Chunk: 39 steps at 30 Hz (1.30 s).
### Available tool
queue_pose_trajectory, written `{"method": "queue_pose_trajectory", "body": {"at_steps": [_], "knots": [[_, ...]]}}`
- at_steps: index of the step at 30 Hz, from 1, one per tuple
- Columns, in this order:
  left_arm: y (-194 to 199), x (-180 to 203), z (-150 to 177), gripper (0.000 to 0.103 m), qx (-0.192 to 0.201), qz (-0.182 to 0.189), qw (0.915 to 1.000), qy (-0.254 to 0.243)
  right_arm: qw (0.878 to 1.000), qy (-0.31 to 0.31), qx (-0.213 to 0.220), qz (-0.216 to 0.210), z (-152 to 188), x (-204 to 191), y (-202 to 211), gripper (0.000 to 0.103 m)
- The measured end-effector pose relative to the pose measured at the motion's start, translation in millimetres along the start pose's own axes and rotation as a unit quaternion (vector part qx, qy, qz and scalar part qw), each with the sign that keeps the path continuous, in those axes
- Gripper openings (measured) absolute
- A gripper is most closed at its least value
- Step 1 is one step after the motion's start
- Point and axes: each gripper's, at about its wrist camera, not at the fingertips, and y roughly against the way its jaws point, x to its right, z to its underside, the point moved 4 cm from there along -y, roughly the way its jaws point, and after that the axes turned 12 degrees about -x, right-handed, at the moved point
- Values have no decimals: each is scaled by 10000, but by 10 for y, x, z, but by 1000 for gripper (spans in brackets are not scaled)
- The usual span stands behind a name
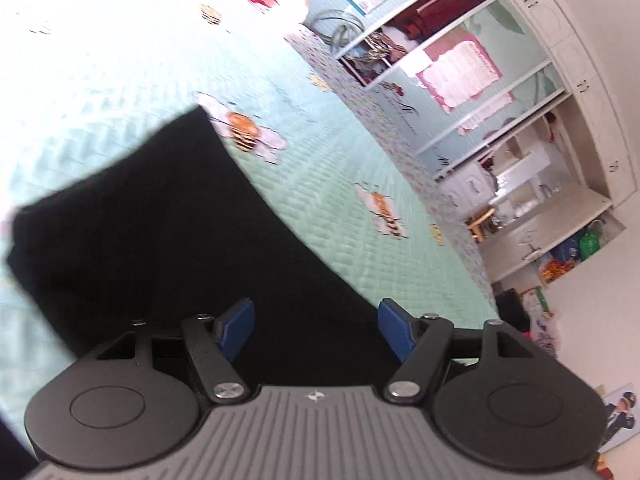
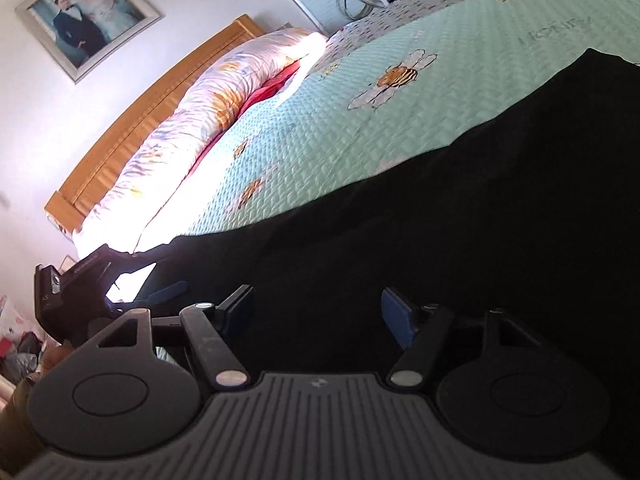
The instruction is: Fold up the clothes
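A black fabric garment (image 1: 168,248) lies spread flat on the bed's mint-green quilted bedspread with bee and daisy prints (image 1: 320,184), filling the near half of both wrist views. The left tongs (image 1: 316,330) stand open over the black cloth, blue pads apart and nothing pinched between them. The right tongs (image 2: 318,314) are likewise open above the garment, gripping nothing.

In the right wrist view, the left tongs appear at 9 o'clock beside the garment's edge. A long floral rolled quilt (image 2: 208,120) lies at 10 o'clock against the wooden headboard (image 2: 140,112), with a framed photograph (image 2: 88,20) on the wall above.

In the left wrist view, the garment's far edge runs diagonally from 11 to 4 o'clock; bare bedspread stretches beyond it. White open shelving (image 1: 460,92) stands at 2 o'clock past the bed's edge.
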Motion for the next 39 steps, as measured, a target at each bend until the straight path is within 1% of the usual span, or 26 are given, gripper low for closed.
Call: {"method": "queue_pose_trajectory", "body": {"at_steps": [3,7,9,11,14,17,20,23,24,25,26,27,28,30,33,36,39], "knots": [[112,-104,81,72,-295,-40,9996,22,9998,-175,59,-10,88,48,113,71],[74,-67,246,72,-733,159,9971,-101,9992,-332,194,85,147,132,300,71],[-56,-67,270,72,-823,233,9963,48,9986,-413,262,182,176,173,392,71],[-100,-69,273,72,-836,272,9960,184,9979,-508,324,227,194,238,480,71],[-99,-37,303,72,-874,284,9957,110,9975,-522,398,275,219,284,594,71],[-86,-19,332,72,-923,335,9952,55,9982,-379,382,271,264,274,650,72],[-126,25,389,72,-1122,430,9927,32,9993,-219,231,183,322,226,623,72],[-201,68,511,72,-1481,756,9859,202,9980,447,-48,446,425,49,553,69],[-239,92,556,72,-1637,919,9819,261,9961,693,-116,533,460,-27,540,68],[-294,107,612,72,-1804,1069,9771,367,9944,867,-201,570,494,-88,527,65],[-357,95,669,72,-1956,1146,9724,544,9933,972,-277,554,526,-133,517,65],[-419,84,726,72,-2106,1223,9672,720,9949,873,-325,388,551,-135,513,65],[-473,70,755,72,-2200,1195,9645,840,9964,734,-363,220,577,-125,509,65],[-580,41,812,72,-2385,1137,9584,1078,9990,225,-366,-98,635,-34,497,65],[-609,68,769,73,-2321,1196,9593,1077,9981,-477,-140,-375,659,152,533,65],[-642,68,743,73,-2328,1178,9586,1137,9867,-1367,197,-852,660,358,570,65],[-631,56,778,74,-2350,1219,9569,1195,9683,-2119,496,-1230,692,537,591,65]]}}
